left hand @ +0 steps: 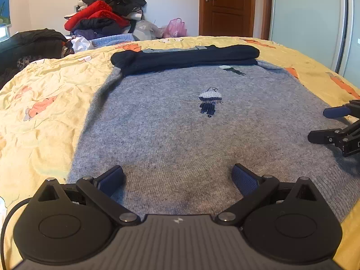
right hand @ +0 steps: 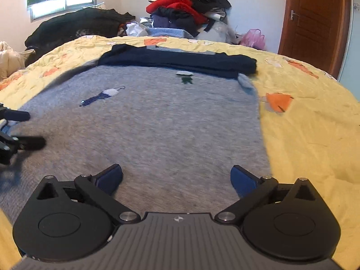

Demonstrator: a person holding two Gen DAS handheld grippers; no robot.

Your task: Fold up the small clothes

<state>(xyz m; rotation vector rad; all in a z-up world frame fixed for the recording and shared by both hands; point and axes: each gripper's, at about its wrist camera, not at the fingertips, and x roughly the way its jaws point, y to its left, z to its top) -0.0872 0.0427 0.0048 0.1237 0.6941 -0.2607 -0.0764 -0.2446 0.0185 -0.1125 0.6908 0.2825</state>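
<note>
A grey knit sweater (left hand: 171, 130) lies flat on the bed, with its dark navy sleeves (left hand: 186, 58) folded across the far end. It also shows in the right wrist view (right hand: 157, 121), with the navy sleeves (right hand: 180, 61) at the far end. Small embroidered figures (left hand: 209, 101) mark its middle. My left gripper (left hand: 177, 177) is open and empty over the sweater's near left part. My right gripper (right hand: 176, 177) is open and empty over the near right part. Each gripper shows at the edge of the other's view: the right gripper (left hand: 319, 123) and the left gripper (right hand: 33, 130).
The bed has a yellow quilt (left hand: 45, 94) with orange prints. A pile of red and dark clothes (left hand: 105, 15) stands beyond the far edge, with a black heap (right hand: 78, 25) to its left. A brown door (left hand: 227, 6) is at the back right.
</note>
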